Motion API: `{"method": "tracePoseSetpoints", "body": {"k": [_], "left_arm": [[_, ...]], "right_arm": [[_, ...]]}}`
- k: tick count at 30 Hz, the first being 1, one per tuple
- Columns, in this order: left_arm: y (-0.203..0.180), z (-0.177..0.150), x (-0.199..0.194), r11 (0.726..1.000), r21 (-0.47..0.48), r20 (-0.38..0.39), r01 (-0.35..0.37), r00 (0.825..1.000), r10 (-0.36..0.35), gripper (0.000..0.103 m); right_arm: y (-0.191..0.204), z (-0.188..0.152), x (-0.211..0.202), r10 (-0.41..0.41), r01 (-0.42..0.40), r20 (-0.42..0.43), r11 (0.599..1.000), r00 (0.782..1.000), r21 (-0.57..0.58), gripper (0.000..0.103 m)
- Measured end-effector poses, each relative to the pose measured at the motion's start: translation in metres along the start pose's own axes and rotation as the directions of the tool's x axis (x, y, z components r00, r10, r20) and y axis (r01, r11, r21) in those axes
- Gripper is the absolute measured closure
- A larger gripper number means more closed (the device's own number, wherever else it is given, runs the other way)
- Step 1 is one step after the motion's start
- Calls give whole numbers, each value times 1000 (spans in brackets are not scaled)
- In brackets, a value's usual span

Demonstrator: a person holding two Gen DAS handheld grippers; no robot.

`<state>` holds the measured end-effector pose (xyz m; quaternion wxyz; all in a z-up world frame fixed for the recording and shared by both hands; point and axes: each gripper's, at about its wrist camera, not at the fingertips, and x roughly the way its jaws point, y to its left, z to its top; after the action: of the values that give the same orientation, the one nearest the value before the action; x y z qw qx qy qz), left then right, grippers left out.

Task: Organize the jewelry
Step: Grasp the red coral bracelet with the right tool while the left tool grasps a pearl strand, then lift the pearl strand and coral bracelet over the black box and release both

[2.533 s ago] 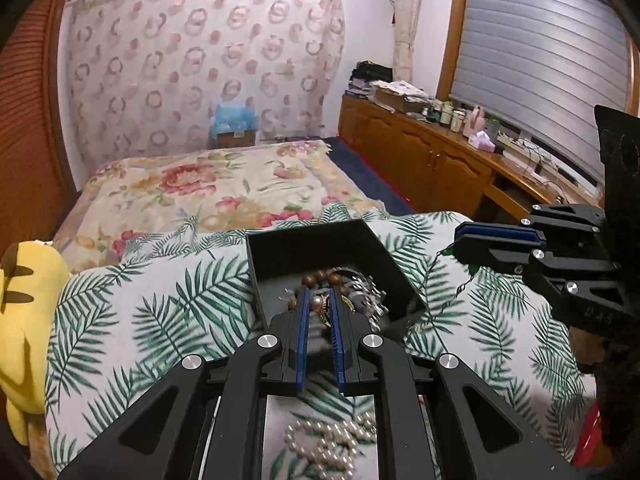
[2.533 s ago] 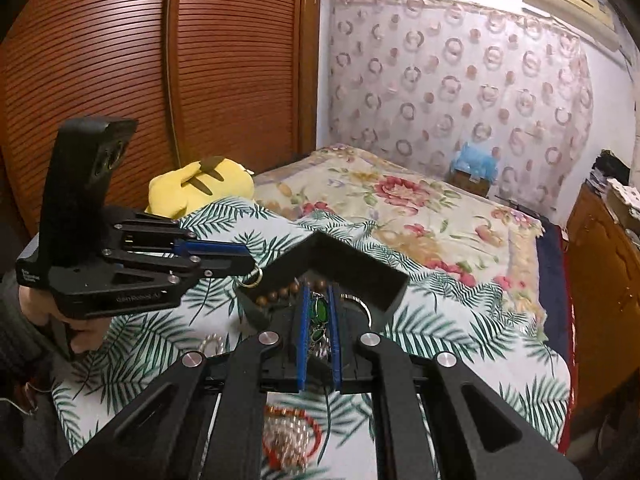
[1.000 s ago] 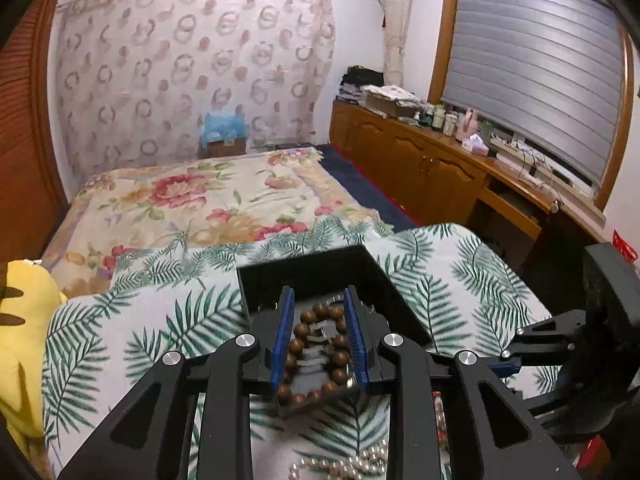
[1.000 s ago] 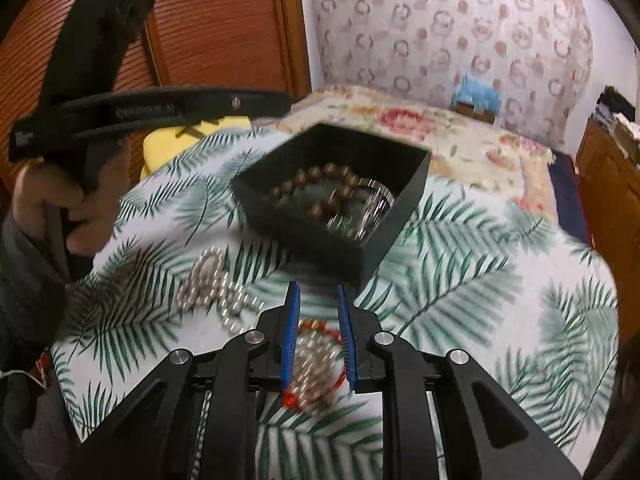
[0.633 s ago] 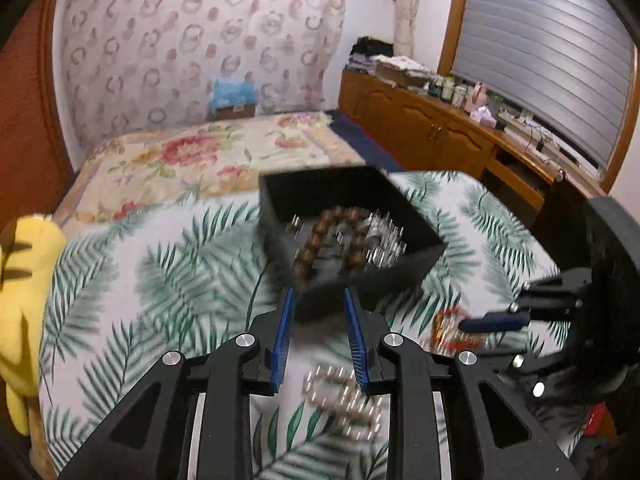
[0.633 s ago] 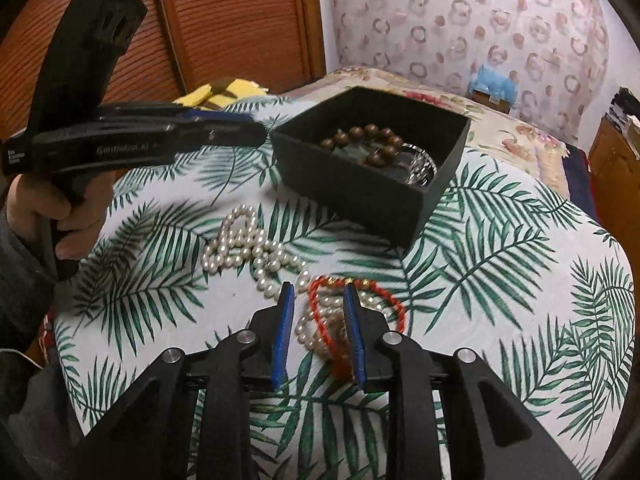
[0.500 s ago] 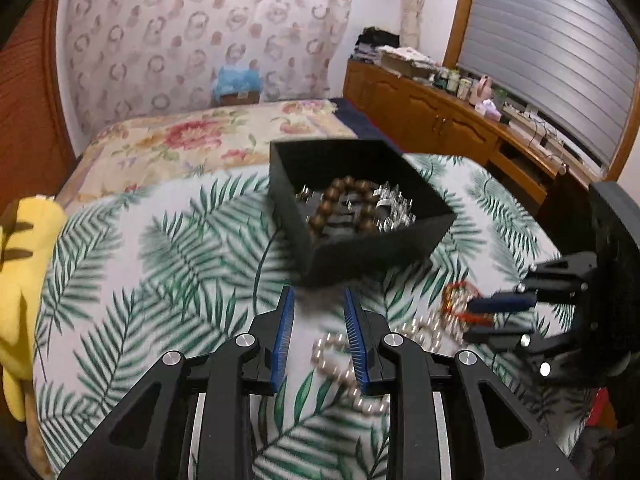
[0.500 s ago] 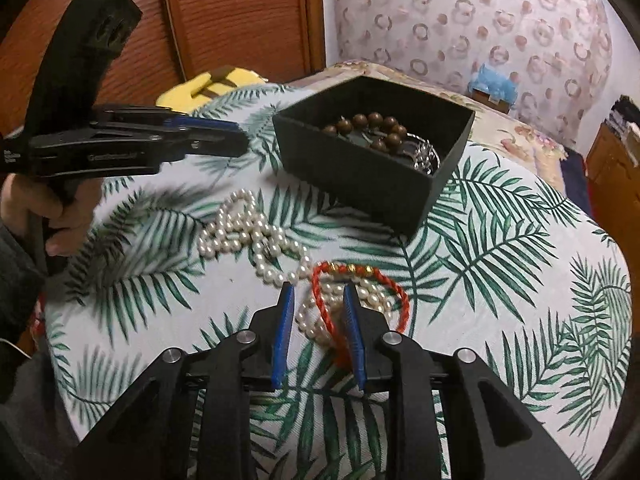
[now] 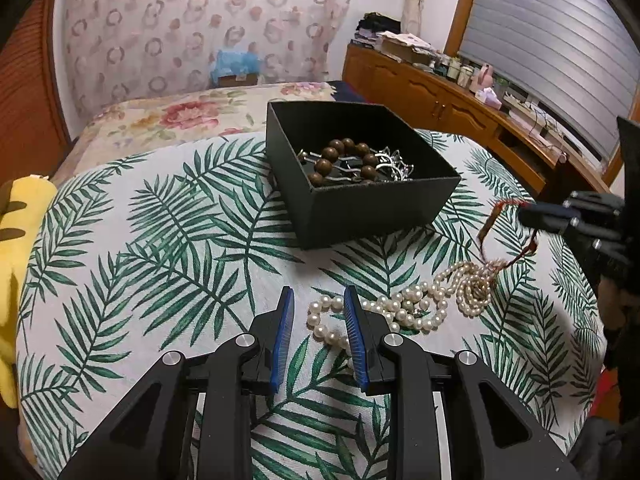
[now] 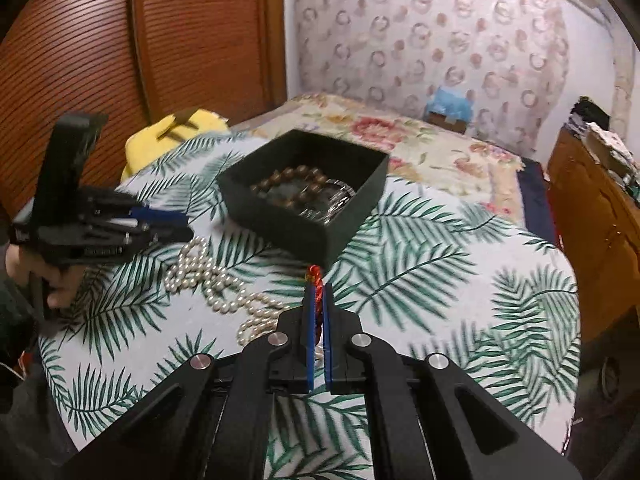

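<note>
Right wrist view: your right gripper is pinched tight on the red bracelet, lifted just short of the black box. Your left gripper stands spread wide over the pearl necklace, which sprawls on the leaf-print cloth before the box. Inside the box lie brown beads and silver pieces. Beyond it, a floral bedspread.
</note>
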<state>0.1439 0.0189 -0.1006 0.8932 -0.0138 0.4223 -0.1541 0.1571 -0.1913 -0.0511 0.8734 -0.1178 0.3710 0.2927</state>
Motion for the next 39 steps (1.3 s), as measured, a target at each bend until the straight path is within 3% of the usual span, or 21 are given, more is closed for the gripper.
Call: {"method": "tracePoseSetpoints", "body": {"k": [11,13,17,23,39], "left_arm": [[-3,-4,12,1000,4,-27,-19,999,19,79],[-3,-5,13,1000,7,-26,-28,999,28,94],[-8,-5,11,1000,18,-32,-20,999,20,97],[-20,9,-28,999,33,69,6,998,-8,97],[-63,51,-109,991,120,262,-59,965,25,97]], "right_arm": [[-10,0,-18,-49,48,48,999,998,23,99],[-8,-1,-17,-49,48,49,999,998,24,99],[-4,-7,-18,-46,45,52,999,998,26,99],[3,-13,-25,-54,53,61,998,997,17,99],[16,1,-56,-65,70,155,997,986,-22,99]]}}
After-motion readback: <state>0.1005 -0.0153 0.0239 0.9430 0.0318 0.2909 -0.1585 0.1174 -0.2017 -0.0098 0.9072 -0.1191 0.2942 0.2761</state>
